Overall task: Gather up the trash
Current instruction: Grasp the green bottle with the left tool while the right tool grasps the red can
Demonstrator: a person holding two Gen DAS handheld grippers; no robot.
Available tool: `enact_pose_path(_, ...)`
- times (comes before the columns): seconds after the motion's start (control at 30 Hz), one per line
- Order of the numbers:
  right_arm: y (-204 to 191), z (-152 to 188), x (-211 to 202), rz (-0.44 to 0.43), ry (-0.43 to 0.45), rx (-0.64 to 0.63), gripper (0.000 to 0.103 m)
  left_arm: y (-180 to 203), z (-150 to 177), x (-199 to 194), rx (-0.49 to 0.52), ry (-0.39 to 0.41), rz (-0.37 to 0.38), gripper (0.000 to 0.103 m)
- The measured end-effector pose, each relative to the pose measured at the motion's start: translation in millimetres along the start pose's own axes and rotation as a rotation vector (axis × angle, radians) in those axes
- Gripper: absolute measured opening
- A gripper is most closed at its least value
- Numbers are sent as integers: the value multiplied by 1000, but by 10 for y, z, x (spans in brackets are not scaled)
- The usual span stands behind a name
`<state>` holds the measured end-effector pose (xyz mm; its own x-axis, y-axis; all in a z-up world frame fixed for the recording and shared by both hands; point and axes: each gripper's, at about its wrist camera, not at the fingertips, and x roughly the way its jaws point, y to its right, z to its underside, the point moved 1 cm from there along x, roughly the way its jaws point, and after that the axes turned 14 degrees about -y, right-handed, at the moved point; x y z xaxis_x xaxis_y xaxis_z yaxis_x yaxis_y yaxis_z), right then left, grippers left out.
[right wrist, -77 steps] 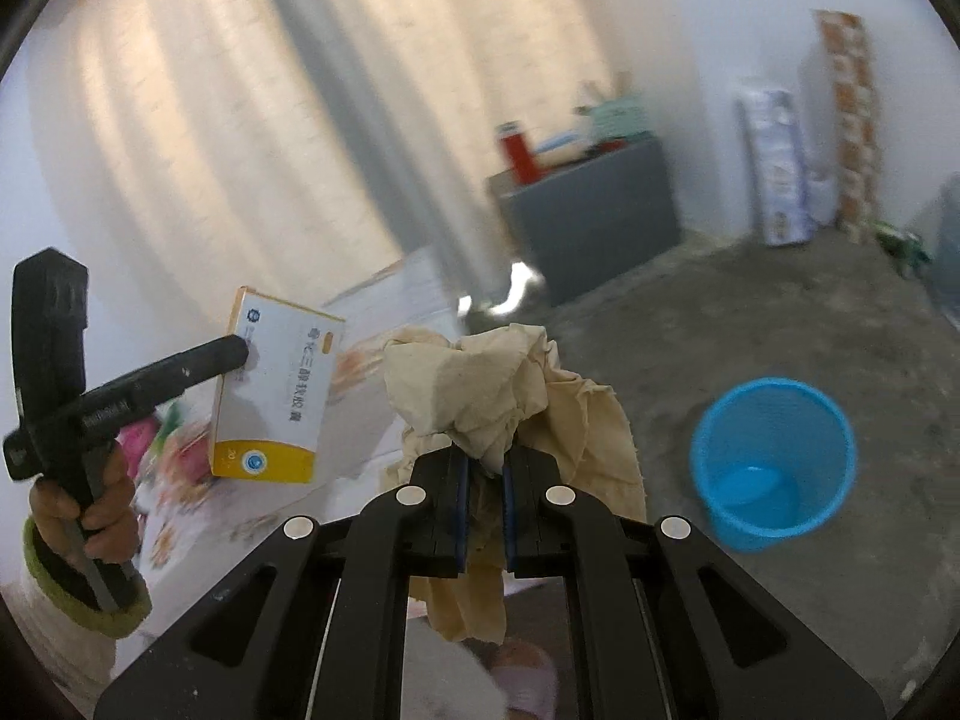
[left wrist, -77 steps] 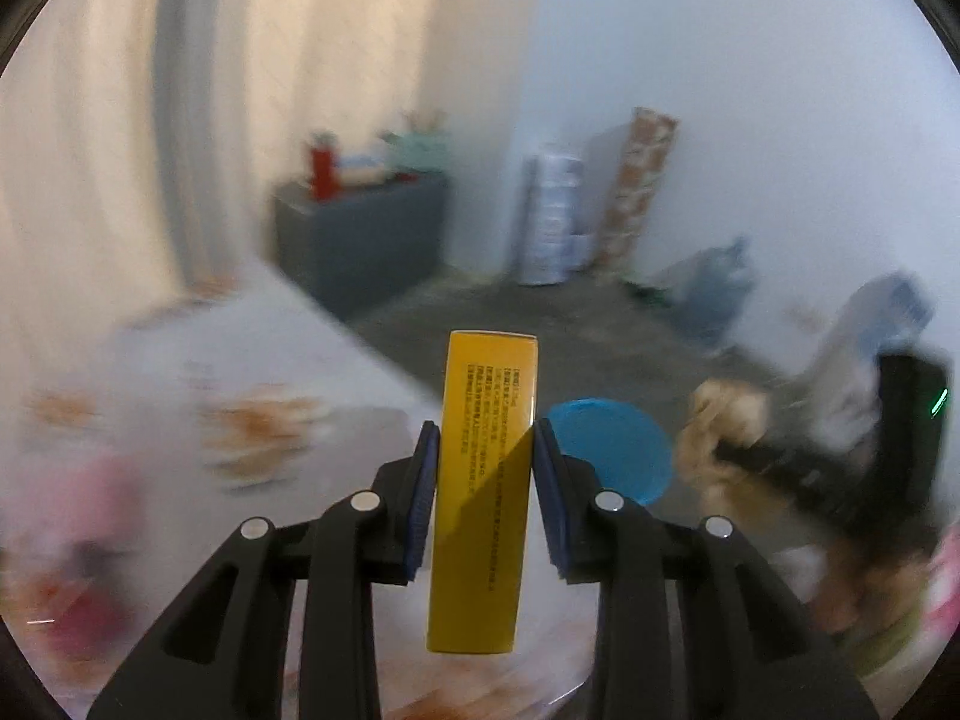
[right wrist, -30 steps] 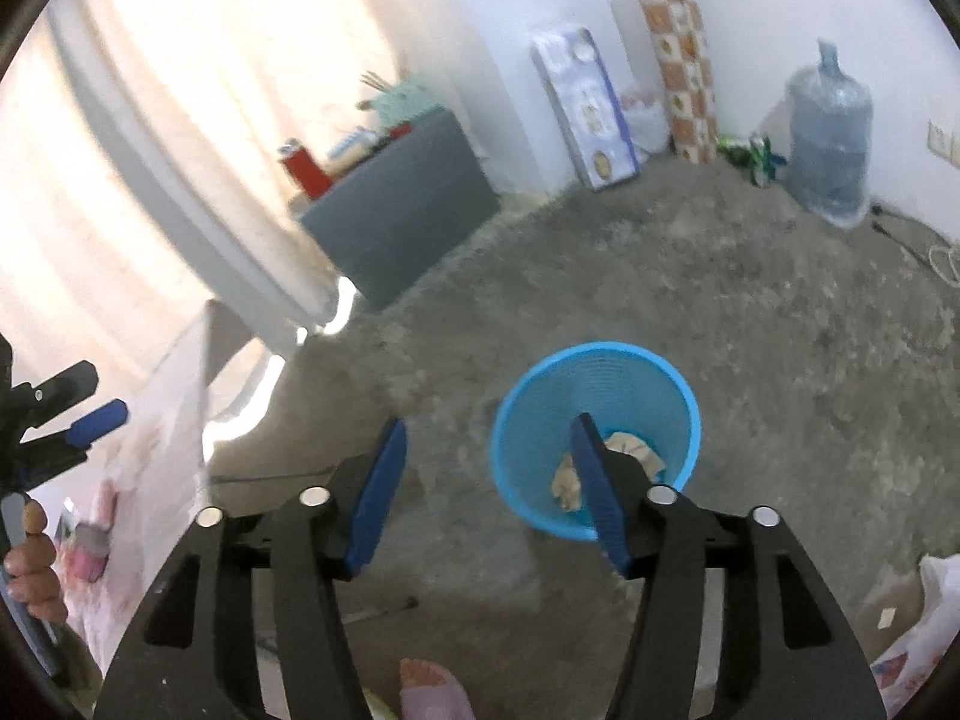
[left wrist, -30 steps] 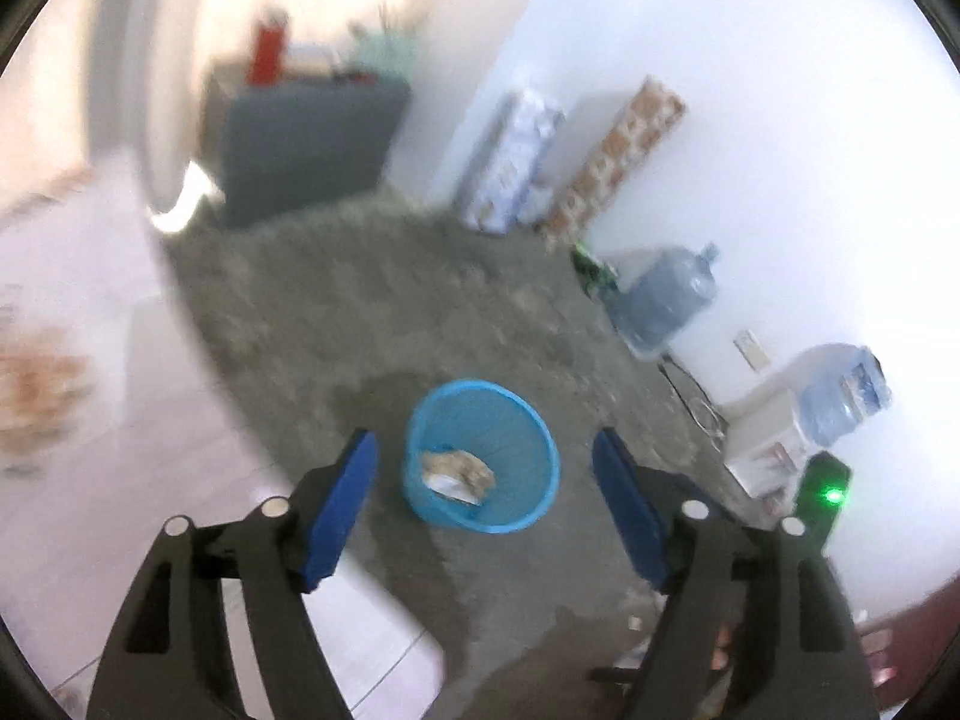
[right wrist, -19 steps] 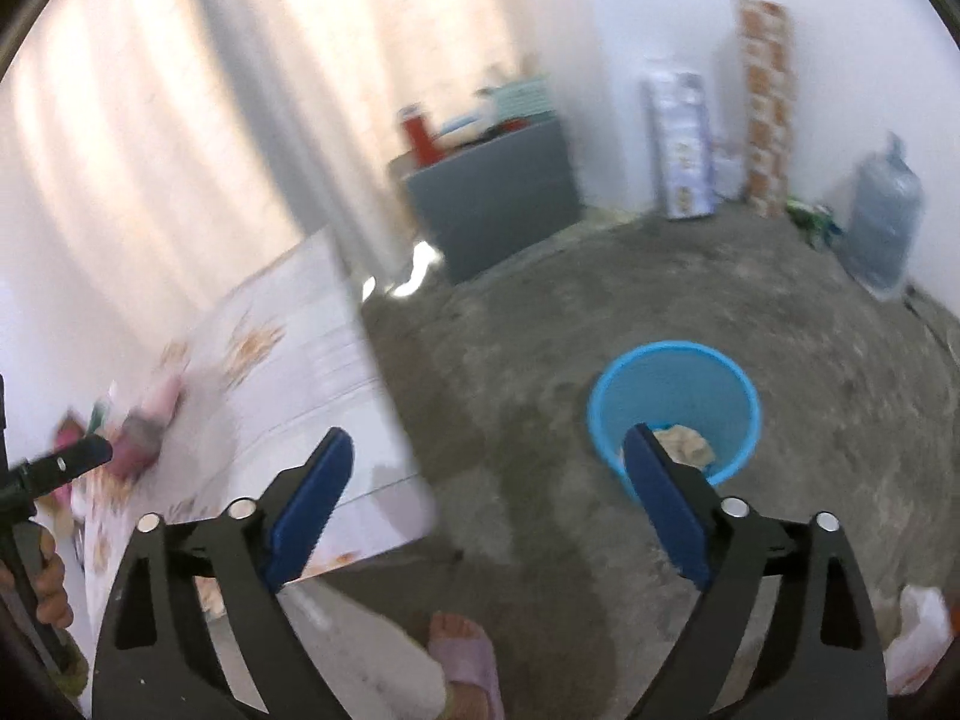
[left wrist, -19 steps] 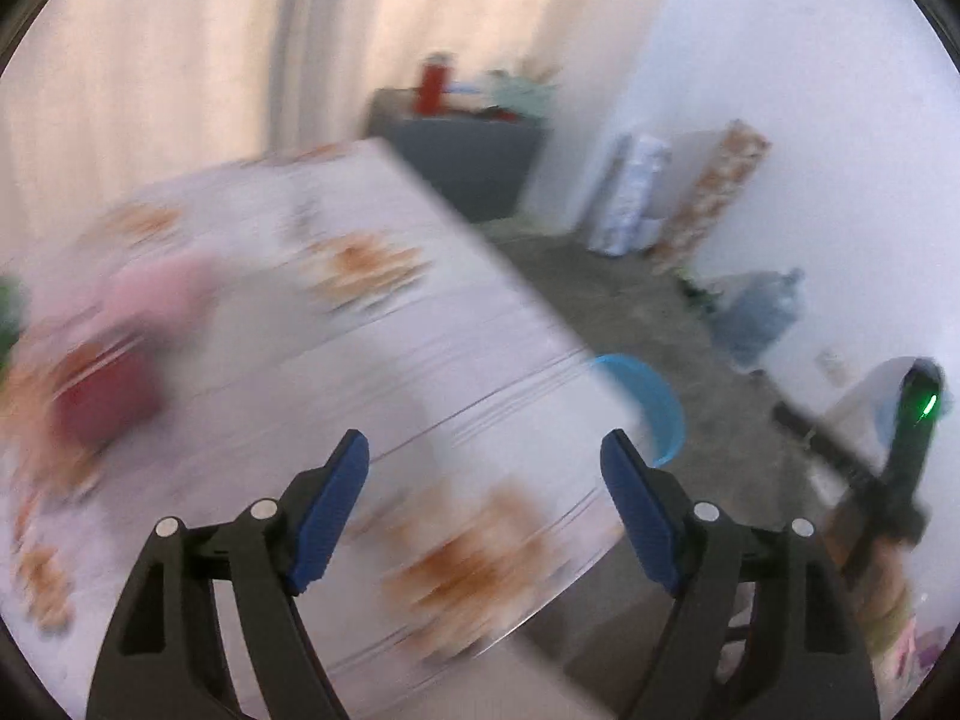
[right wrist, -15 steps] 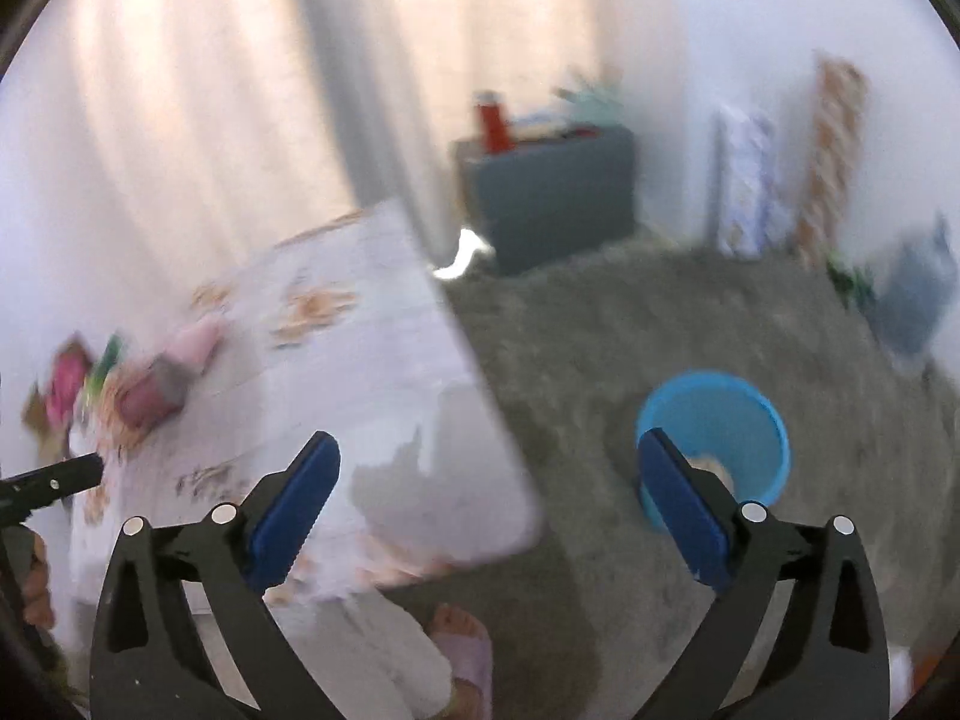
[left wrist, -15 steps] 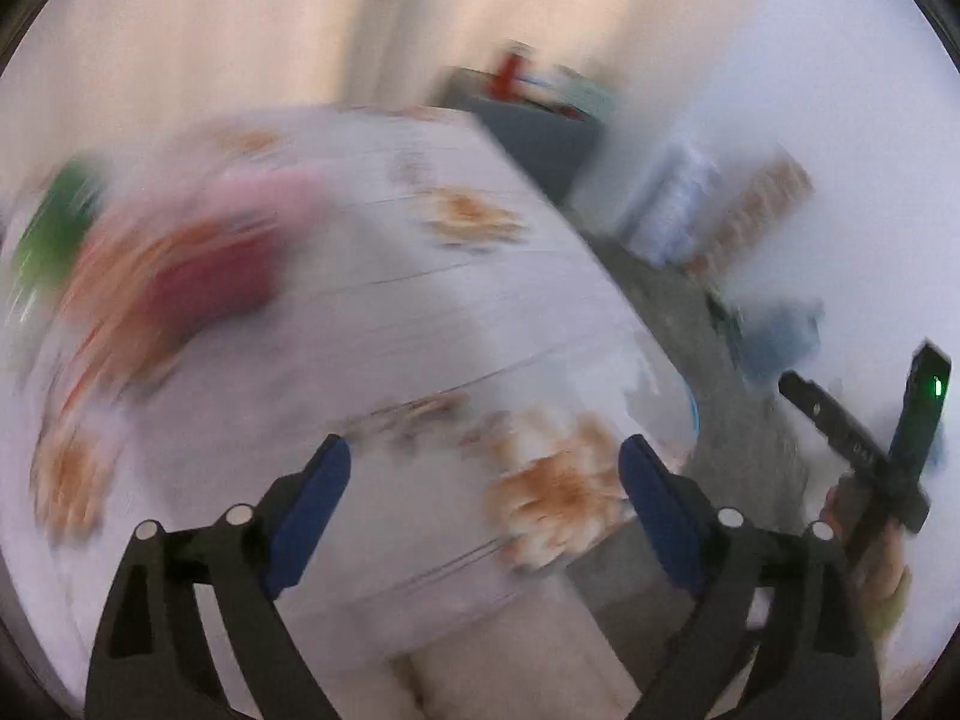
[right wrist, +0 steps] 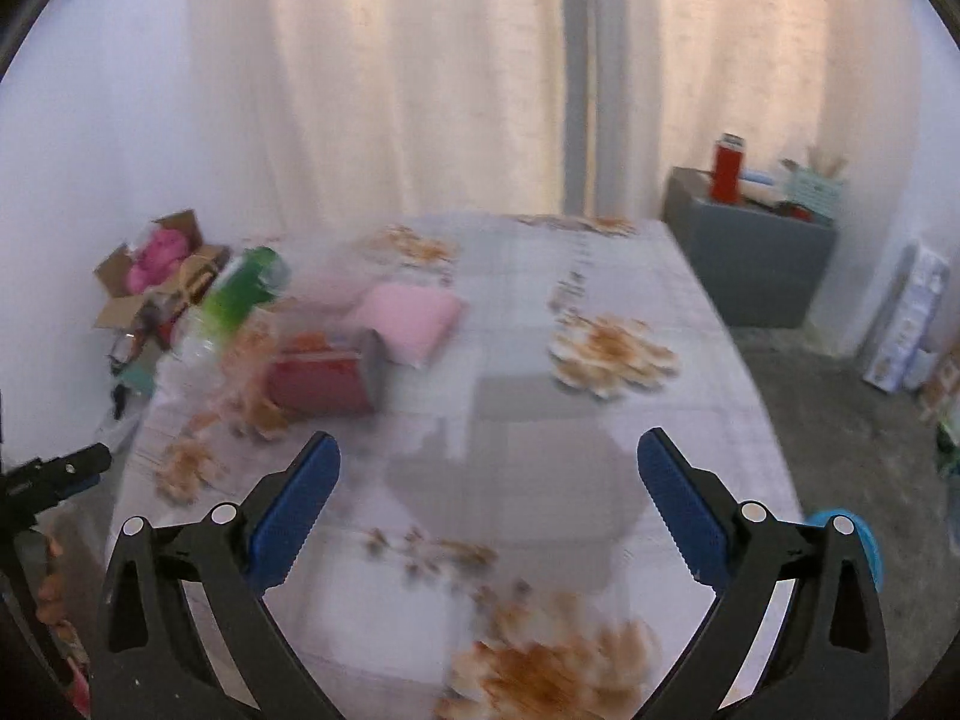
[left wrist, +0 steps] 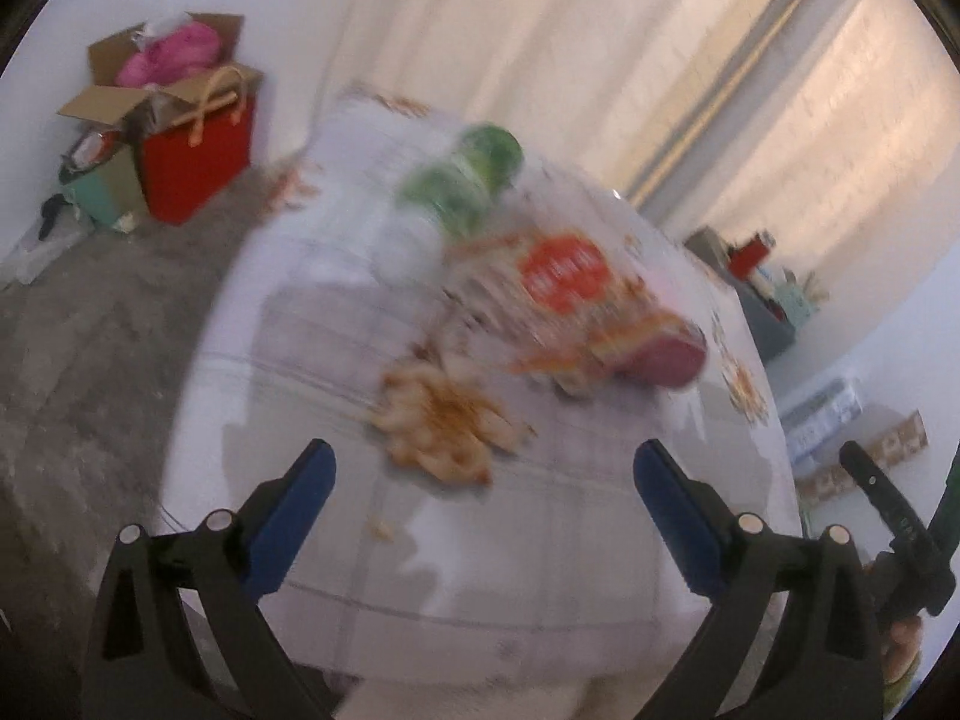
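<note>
My left gripper [left wrist: 483,480] is open and empty above the near edge of a table with a white floral cloth [left wrist: 540,540]. On it lie a green-labelled plastic bottle [left wrist: 462,186] and a red snack packet [left wrist: 576,288], both blurred. My right gripper [right wrist: 486,480] is open and empty over the same table [right wrist: 540,420]. In the right wrist view the green bottle [right wrist: 240,288], a red packet [right wrist: 324,381] and a pink pack [right wrist: 414,315] lie at the table's left. The blue bin's rim [right wrist: 864,546] shows at the lower right.
A grey cabinet [right wrist: 750,264] with a red flask stands at the back right. Open cardboard boxes and a red bag [left wrist: 198,156] sit on the floor at the left. Pale curtains [right wrist: 420,90] hang behind the table. The right gripper's handle [left wrist: 900,540] shows in the left wrist view.
Both grippers let go of the yellow box and the crumpled paper over the blue bin. Both have swung from the bin back toward the table, jaws wide open.
</note>
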<state>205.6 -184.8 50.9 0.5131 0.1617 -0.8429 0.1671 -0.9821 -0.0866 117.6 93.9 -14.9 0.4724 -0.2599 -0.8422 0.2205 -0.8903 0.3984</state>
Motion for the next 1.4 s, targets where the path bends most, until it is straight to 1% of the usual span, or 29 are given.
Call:
enact_pose_path(0.03, -16, -31, 20, -19, 1, 0, 96, -80, -44, -21, 14, 11, 17, 97)
enact_pose_path(0.1, -119, -165, 88, -118, -25, 14, 96, -182, -102, -51, 33, 28, 37, 97)
enact_pose_path(0.13, -118, -228, 146, -200, -63, 37, 96, -232, -146, -73, 41, 46, 47, 97)
enact_pose_path(0.2, -173, -313, 233, -294, -129, 85, 96, -216, -240, -107, 90, 68, 78, 97)
enact_pose_path(0.23, -176, -350, 286, -332, -155, 113, 96, -200, -304, -115, 127, 74, 87, 98)
enact_pose_path(0.27, -196, -395, 347, -360, -175, 135, 96, -169, -377, -122, 156, 82, 76, 97)
enact_pose_path(0.3, -242, -442, 391, -366, -183, 135, 96, -145, -453, -111, 174, 91, 61, 97)
enact_pose_path(0.37, -368, -542, 426, -354, -178, 90, 96, -84, -692, -95, 237, 128, 31, 97)
enact_pose_path(0.4, -425, -550, 407, -354, -175, 70, 96, -58, -829, -74, 252, 137, 13, 97)
enact_pose_path(0.43, -492, -608, 423, -358, -177, 39, 96, -30, -961, -52, 260, 139, -2, 97)
enact_pose_path(0.5, -590, -688, 450, -370, -187, 0, 95, 6, -1183, 3, 280, 140, -5, 97)
enact_pose_path(0.57, -699, -784, 522, -370, -203, -75, 93, 41, -1460, 119, 289, 107, -8, 97)
enact_pose_path(0.6, -755, -803, 558, -358, -203, -117, 92, 51, -1547, 175, 289, 91, -3, 97)
enact_pose_path(0.63, -798, -832, 590, -343, -205, -168, 92, 66, -1672, 261, 290, 63, 8, 97)
enact_pose_path(0.7, -958, -854, 594, -307, -180, -337, 91, 73, -1820, 390, 287, 19, 9, 97)
enact_pose_path(0.73, -1062, -835, 589, -262, -157, -466, 91, 92, -1906, 469, 301, -10, 17, 97)
enact_pose_path(0.77, -1122, -806, 598, -234, -153, -545, 91, 103, -1978, 539, 305, -27, 9, 97)
enact_pose_path(0.83, -1242, -774, 713, -163, -178, -722, 91, 109, -2085, 686, 309, -68, 4, 95)
enact_pose_path(0.9, -1279, -796, 802, -141, -211, -805, 91, 91, -2176, 833, 290, -106, -14, 91)
enact_pose_path(0.97, -1323, -861, 881, -147, -249, -866, 91, 82, -2293, 994, 274, -153, -37, 86)
enact_pose_path(1.0, -1351, -888, 931, -145, -271, -892, 91, 77, -2358, 1082, 264, -176, -67, 81)
enact_pose_path(1.03, -1383, -914, 991, -136, -291, -916, 91, 69, -2381, 1136, 260, -196, -82, 78)
enact_pose_path(1.1, -1463, -947, 1096, -132, -328, -968, 91, 73, -2466, 1275, 261, -253, -82, 78)
enact_pose_path(1.17, -1564, -957, 1204, -153, -362, -1016, 91, 52, -2534, 1386, 242, -299, -83, 78)
enact_pose_path(1.23, -1640, -927, 1325, -162, -397, -1059, 91, 37, -2567, 1481, 229, -339, -78, 74)
enact_pose_path(1.27, -1676, -904, 1389, -152, -419, -1088, 90, 33, -2580, 1527, 226, -357, -81, 73)
enact_pose_path(1.3, -1702, -875, 1457, -133, -439, -1116, 86, 37, -2579, 1548, 225, -369, -83, 71)
enact_pose_path(1.33, -1707, -863, 1499, -121, -451, -1132, 81, 31, -2584, 1590, 219, -388, -81, 66)
enact_pose_path(1.4, -1721, -826, 1617, -101, -487, -1156, 77, 9, -2591, 1648, 195, -418, -71, 61)
